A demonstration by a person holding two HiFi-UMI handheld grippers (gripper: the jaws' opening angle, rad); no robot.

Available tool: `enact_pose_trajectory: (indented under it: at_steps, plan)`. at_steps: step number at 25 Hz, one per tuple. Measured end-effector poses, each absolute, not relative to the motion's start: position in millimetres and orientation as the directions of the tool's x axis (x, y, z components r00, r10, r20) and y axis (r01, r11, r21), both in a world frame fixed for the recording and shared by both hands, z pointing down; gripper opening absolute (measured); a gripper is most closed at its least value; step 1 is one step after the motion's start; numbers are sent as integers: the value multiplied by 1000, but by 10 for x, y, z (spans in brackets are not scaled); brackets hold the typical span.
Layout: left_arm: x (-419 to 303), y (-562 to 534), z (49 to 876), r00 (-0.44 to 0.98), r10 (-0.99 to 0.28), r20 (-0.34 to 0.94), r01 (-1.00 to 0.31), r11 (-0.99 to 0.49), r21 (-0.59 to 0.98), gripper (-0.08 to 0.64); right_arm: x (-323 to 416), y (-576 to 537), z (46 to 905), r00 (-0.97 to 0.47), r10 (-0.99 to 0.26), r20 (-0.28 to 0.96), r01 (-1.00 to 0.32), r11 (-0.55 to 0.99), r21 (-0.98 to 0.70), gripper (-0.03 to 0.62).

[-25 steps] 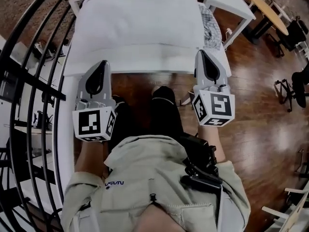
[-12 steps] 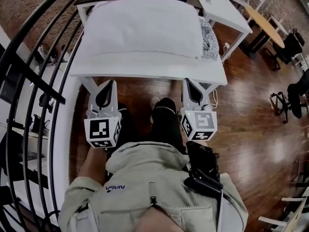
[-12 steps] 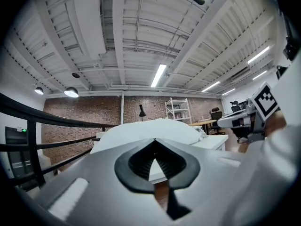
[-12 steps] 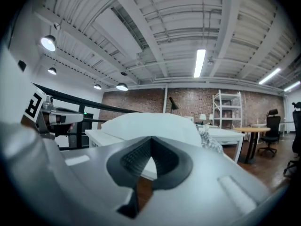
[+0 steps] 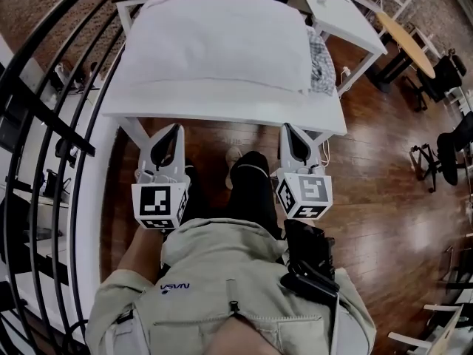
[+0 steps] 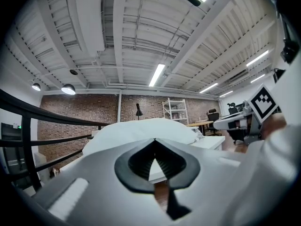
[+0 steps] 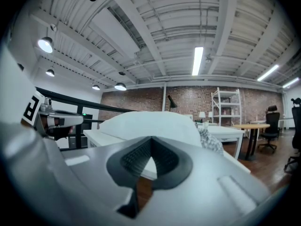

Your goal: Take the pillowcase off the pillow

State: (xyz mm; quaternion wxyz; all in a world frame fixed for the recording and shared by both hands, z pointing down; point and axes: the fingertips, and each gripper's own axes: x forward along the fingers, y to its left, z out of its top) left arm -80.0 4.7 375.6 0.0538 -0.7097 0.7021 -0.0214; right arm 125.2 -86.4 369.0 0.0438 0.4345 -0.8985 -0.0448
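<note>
The pillow (image 5: 222, 39) in its white pillowcase lies flat on the white table (image 5: 222, 111) and covers most of the top. Both grippers hang in front of the table's near edge, close to the person's body and apart from the pillow. My left gripper (image 5: 174, 129) is shut with nothing in it, and so is my right gripper (image 5: 287, 127). In the left gripper view the closed jaws (image 6: 154, 140) point level at the pillow (image 6: 141, 128), which bulges above the table edge. The right gripper view shows the same: shut jaws (image 7: 150, 138) below the pillow (image 7: 150, 122).
A chequered cloth (image 5: 319, 50) lies at the pillow's right end. A black railing (image 5: 52, 87) curves along the left. Behind on the right stand a second white table (image 5: 347, 9) and a round wooden table (image 5: 410, 17) with chairs. The person's legs (image 5: 251, 183) stand on the wooden floor.
Both grippers have dropped and drawn back from over the table's front edge to in front of it. They stayed shut and empty. The pillow has not moved.
</note>
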Motion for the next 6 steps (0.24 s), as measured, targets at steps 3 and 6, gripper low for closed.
enact_pose_trajectory:
  at_steps: [3, 6]
  plan:
    - [-744, 51, 3726, 24, -998, -51, -994, -18, -111, 6, 1272, -846, 3699, -617, -786, 40, -778, 617, 117, 0]
    - [-694, 43, 3706, 31, -998, -56, -993, -25, -114, 6, 1299, -847, 3715, -617, -786, 42, -779, 617, 115, 0]
